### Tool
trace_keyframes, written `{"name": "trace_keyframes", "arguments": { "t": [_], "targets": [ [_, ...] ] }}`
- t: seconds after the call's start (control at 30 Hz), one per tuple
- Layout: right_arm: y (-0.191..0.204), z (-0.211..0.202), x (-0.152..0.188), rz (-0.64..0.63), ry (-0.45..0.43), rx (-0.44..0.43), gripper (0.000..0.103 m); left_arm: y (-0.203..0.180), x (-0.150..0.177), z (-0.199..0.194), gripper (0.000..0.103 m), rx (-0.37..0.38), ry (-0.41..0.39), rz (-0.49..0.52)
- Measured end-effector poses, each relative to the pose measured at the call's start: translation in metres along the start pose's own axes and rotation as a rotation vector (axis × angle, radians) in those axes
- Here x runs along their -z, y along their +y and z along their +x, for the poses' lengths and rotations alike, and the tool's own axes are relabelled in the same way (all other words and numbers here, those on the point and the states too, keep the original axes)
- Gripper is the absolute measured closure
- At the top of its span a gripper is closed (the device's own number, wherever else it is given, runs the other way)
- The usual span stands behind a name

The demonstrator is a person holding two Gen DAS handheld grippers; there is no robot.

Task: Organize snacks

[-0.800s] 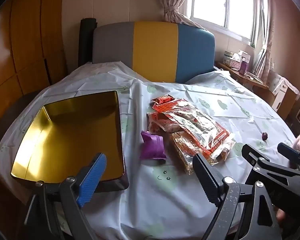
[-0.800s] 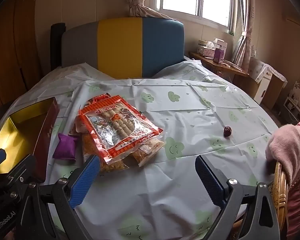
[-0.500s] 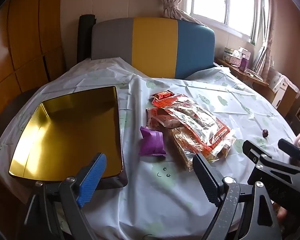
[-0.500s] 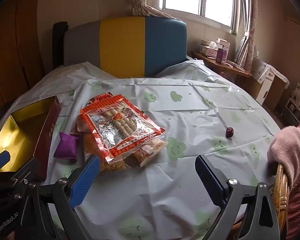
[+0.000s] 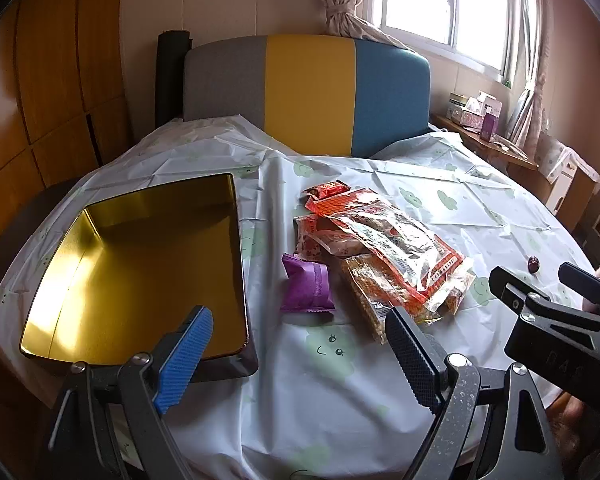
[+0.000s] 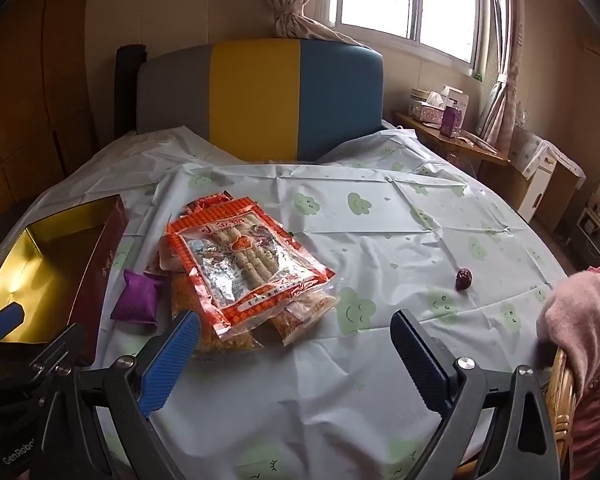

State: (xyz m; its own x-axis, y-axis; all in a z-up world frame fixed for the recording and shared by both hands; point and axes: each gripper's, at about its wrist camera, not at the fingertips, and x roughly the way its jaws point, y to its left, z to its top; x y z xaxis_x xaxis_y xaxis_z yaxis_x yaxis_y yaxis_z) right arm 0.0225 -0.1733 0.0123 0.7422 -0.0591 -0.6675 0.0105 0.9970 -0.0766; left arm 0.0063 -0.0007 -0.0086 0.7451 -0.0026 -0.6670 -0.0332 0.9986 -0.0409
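Both hand-held grippers hang above the near edge of the round table covered in a pale cloud-print plastic cloth (image 6: 380, 208), spread wide and holding nothing. The left gripper (image 5: 300, 356) is released over bare cloth between the gold-lined rectangular tin (image 5: 140, 264) and the snack pile. The right gripper (image 6: 296, 356) is also released, its blue pad just before the orange-bordered clear snack bag (image 6: 240, 264); the small purple packet (image 6: 138, 296) lies beside the tin.
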Motion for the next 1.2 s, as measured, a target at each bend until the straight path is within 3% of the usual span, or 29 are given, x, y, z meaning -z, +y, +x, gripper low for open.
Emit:
{"name": "trace_keyframes", "arguments": {
  "t": [1.2],
  "targets": [
    [-0.016, 0.005, -0.015, -0.013, -0.019, -0.013, 0.005, -0.011, 0.001, 0.006, 0.014, 0.003, 0.027, 0.033]
  ]
}}
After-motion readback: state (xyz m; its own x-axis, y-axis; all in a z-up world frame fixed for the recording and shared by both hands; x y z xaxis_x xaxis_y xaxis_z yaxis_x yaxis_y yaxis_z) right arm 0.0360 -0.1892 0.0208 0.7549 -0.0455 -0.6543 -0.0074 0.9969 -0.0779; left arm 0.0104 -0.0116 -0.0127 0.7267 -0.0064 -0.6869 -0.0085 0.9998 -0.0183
